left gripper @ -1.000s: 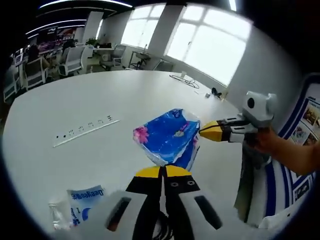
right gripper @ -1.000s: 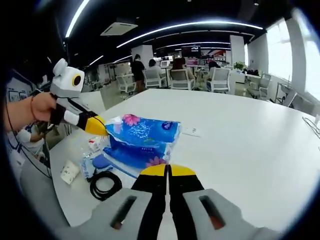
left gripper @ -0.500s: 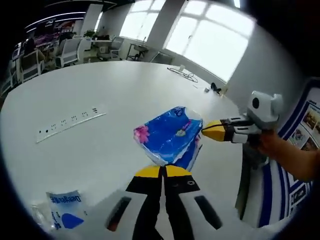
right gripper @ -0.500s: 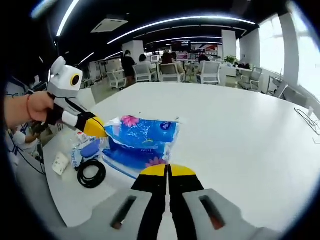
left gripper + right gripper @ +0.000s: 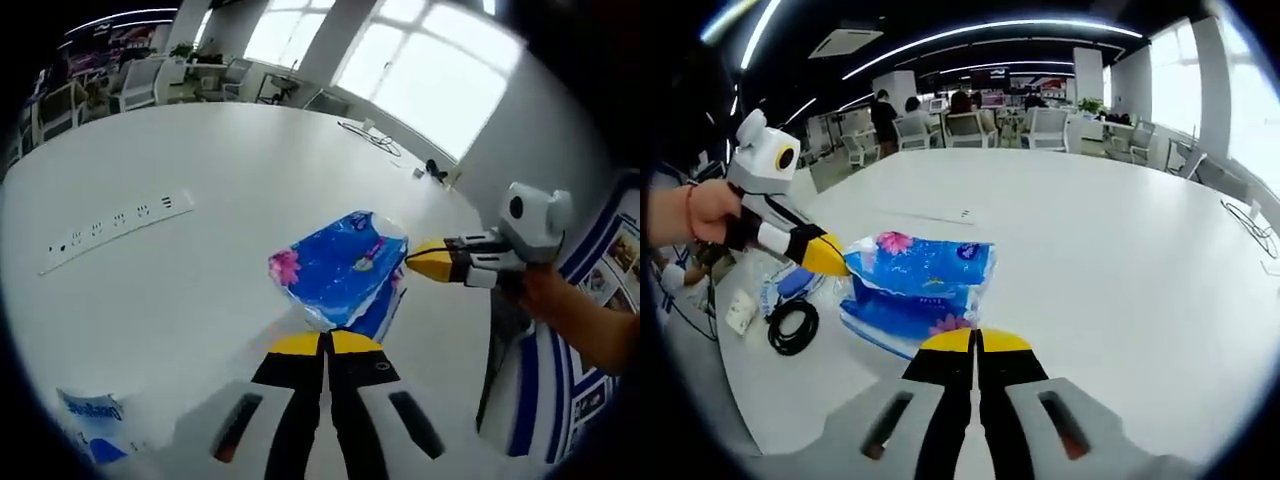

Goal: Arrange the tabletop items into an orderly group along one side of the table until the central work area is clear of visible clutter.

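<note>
A blue tissue pack (image 5: 340, 270) with pink flowers hangs just above the white table (image 5: 200, 150), held from two sides. My left gripper (image 5: 325, 340) is shut on the pack's near edge. Entering from the right, my right gripper (image 5: 425, 262) pinches the pack's far corner with its yellow tips, a hand behind it. In the right gripper view the same pack (image 5: 915, 285) sits just beyond my right gripper (image 5: 977, 342), which is shut on its wrapper. My left gripper (image 5: 825, 255) grips its left end.
A white power strip (image 5: 110, 222) lies on the table to the left, and a blue-white packet (image 5: 95, 425) sits near the edge. A black cable coil (image 5: 790, 325), a blue packet (image 5: 790, 285) and a small white item (image 5: 740, 310) lie by the table's edge. Office chairs stand beyond.
Both grippers have kept hold of the pack while both hands move. The power strip and packet slid left and down in the left view; the cable coil drifted left in the right view.
</note>
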